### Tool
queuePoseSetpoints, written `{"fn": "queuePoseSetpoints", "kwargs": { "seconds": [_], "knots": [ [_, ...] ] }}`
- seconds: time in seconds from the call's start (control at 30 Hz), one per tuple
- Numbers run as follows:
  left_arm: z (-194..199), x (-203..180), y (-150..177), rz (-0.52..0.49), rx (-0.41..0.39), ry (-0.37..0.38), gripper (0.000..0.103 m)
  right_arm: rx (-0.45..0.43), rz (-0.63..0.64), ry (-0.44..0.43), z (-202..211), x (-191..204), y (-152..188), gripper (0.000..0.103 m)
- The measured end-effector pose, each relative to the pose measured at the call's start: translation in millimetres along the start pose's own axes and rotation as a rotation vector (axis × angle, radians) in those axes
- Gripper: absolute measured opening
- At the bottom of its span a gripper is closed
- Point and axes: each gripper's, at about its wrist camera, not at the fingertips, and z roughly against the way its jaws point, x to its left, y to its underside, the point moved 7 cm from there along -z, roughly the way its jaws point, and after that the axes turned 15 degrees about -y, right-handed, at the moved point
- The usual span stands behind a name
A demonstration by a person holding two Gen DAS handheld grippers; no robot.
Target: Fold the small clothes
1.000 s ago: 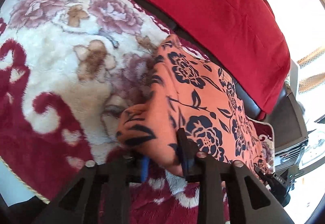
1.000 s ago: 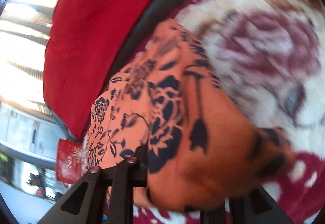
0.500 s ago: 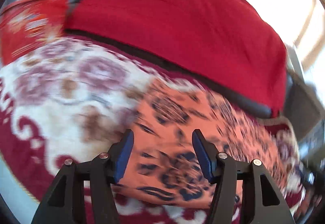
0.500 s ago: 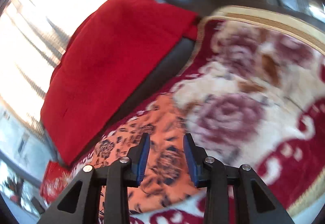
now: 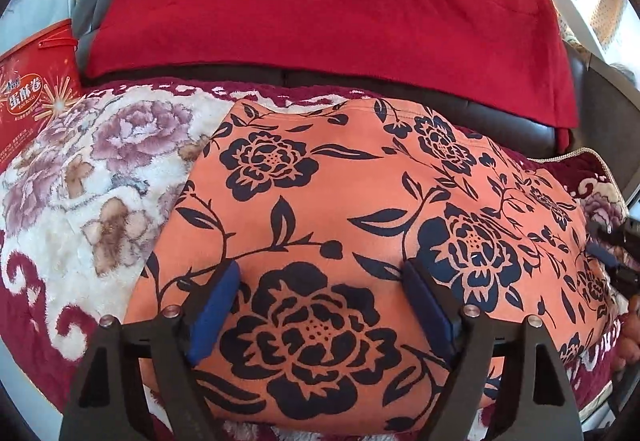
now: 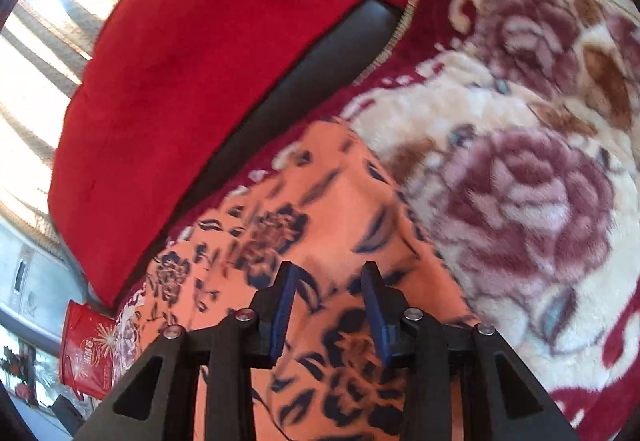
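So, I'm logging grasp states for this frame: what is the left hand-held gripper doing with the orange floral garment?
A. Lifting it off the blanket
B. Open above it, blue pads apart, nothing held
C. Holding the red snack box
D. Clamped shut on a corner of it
B: the left hand-held gripper has its blue pads spread wide over the orange floral garment, which lies flat on the floral blanket.

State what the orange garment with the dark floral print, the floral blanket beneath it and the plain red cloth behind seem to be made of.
Orange garment with dark floral print: seemingly thin, matte woven or knit fabric; it lies smooth with soft dents.
Cream and maroon floral blanket: plush, probably synthetic fleece; a fuzzy, tufted pile shows.
Plain red cloth: seemingly soft brushed fabric, perhaps fleece or felt; matte, with faint nap and creases.
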Motion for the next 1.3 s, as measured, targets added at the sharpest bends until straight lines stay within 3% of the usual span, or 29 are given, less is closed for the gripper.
{"fn": "queuePoseSetpoints", "kwargs": {
  "seconds": [0.1, 0.2, 0.33, 0.6, 0.63, 0.67, 0.7, 0.8, 0.93, 1.17, 1.3],
  "knots": [
    [1, 0, 0, -0.013, -0.011, -0.006, 0.084, -0.025, 0.032, -0.008, -15, 9, -8, 0.037],
    [1, 0, 0, -0.013, -0.011, -0.005, 0.085, 0.026, -0.013, 0.023, -45, 0, -7, 0.037],
    [1, 0, 0, -0.016, -0.011, -0.003, 0.085, 0.034, 0.006, 0.017, -44, 5, -6, 0.036],
    [1, 0, 1, -0.021, -0.012, -0.005, 0.085, 0.029, -0.017, -0.145, -2, 26, 13, 0.039],
    [1, 0, 1, -0.020, -0.011, -0.004, 0.086, 0.036, -0.019, -0.168, 1, 29, 17, 0.046],
    [1, 1, 1, -0.019, -0.007, -0.002, 0.086, 0.040, -0.028, -0.203, 6, 33, 21, 0.062],
    [0, 1, 1, -0.018, -0.004, 0.000, 0.087, 0.039, -0.039, -0.230, 10, 36, 25, 0.066],
    [1, 3, 1, -0.016, 0.012, 0.004, 0.090, 0.037, -0.077, -0.317, 27, 41, 43, 0.066],
    [7, 7, 0, -0.023, 0.013, 0.004, 0.090, 0.073, -0.165, -0.366, 42, 33, 70, 0.066],
    [27, 22, -13, -0.004, -0.058, -0.050, 0.091, 0.099, -0.311, -0.344, 53, 5, 109, 0.066],
    [29, 26, -14, -0.017, -0.086, -0.055, 0.094, 0.025, -0.394, -0.304, 49, -18, 102, 0.066]
  ]
}}
